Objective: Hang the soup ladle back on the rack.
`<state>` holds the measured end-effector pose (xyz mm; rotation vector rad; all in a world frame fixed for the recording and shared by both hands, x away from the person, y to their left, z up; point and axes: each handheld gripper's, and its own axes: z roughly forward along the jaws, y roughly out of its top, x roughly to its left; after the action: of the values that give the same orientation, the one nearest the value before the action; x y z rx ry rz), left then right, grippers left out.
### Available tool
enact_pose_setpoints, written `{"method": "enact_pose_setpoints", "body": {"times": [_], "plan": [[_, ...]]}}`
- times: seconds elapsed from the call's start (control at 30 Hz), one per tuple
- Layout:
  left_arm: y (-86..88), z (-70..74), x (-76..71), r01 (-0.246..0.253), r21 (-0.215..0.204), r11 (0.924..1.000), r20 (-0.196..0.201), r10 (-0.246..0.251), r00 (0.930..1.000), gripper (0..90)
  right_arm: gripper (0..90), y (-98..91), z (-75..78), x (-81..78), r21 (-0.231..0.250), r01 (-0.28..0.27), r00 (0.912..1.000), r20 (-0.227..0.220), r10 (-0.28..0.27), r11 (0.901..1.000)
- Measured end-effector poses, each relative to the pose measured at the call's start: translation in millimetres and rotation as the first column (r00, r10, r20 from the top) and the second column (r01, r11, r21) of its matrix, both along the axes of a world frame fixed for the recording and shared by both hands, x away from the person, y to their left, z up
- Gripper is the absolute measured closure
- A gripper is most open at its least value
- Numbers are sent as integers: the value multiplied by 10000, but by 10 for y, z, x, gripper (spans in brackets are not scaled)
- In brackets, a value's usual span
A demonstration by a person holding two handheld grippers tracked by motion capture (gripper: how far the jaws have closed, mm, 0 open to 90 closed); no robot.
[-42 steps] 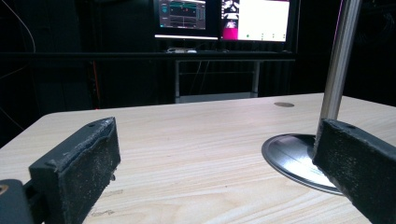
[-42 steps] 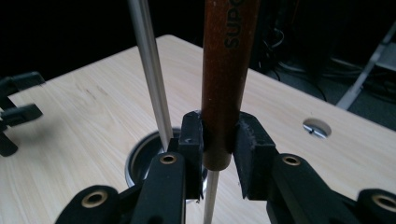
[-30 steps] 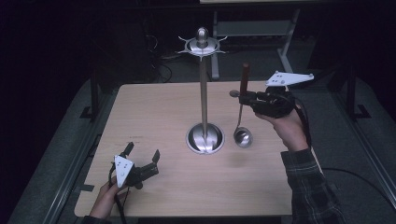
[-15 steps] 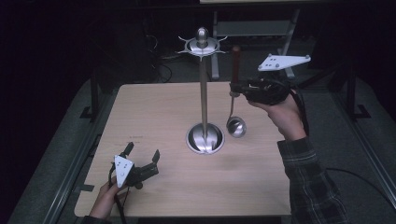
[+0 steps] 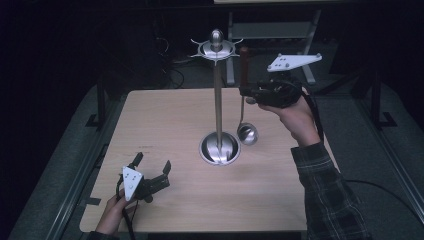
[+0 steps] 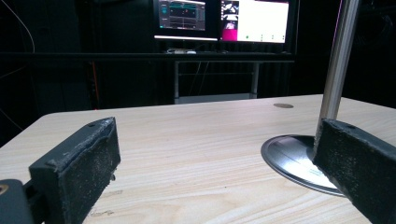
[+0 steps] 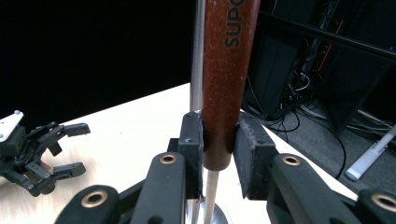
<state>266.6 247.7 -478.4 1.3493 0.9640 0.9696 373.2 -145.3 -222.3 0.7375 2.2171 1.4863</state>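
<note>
A steel utensil stand (image 5: 218, 100) rises from a round base (image 5: 219, 148) at the table's middle, topped by a hooked crown (image 5: 216, 47). My right gripper (image 5: 246, 91) is shut on the brown handle (image 7: 227, 79) of a ladle (image 5: 247, 133), held upright in the air just right of the pole, its steel bowl hanging above the table. My left gripper (image 5: 152, 165) rests open near the front left of the table, held by a hand. In the left gripper view its jaws stand wide apart, with the stand's base (image 6: 294, 158) and pole (image 6: 339, 60) ahead at the right.
The wooden table (image 5: 165, 120) has dark surroundings and metal frame rails on both sides. Monitors (image 6: 224, 21) glow behind the table's far edge in the left gripper view. A plaid sleeve (image 5: 327, 195) reaches in from the bottom right.
My right gripper has lifted the ladle upward and shifted it left, closer to the stand's pole. The left gripper has stayed where it was.
</note>
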Motion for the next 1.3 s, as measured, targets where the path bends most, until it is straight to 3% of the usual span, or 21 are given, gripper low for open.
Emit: {"method": "enact_pose_setpoints", "body": {"times": [0.37, 0.73, 1.3], "plan": [[0, 0, 0, 25, 3, 10000, -10, -25, 10000, 2, 731, 103, -43, 112, -43, -138, 9998, -158, 137, 9999], [1, 1, 0, 37, 6, 10000, -13, -37, 10000, 2, 669, 68, -79, 65, 12, -170, 9997, -152, 171, 9999], [-1, -1, 1, 27, -10, 10000, 19, -27, 10000, 3, 531, -218, -443, -96, 2, 373, 9978, -544, -373, 9993]]}}
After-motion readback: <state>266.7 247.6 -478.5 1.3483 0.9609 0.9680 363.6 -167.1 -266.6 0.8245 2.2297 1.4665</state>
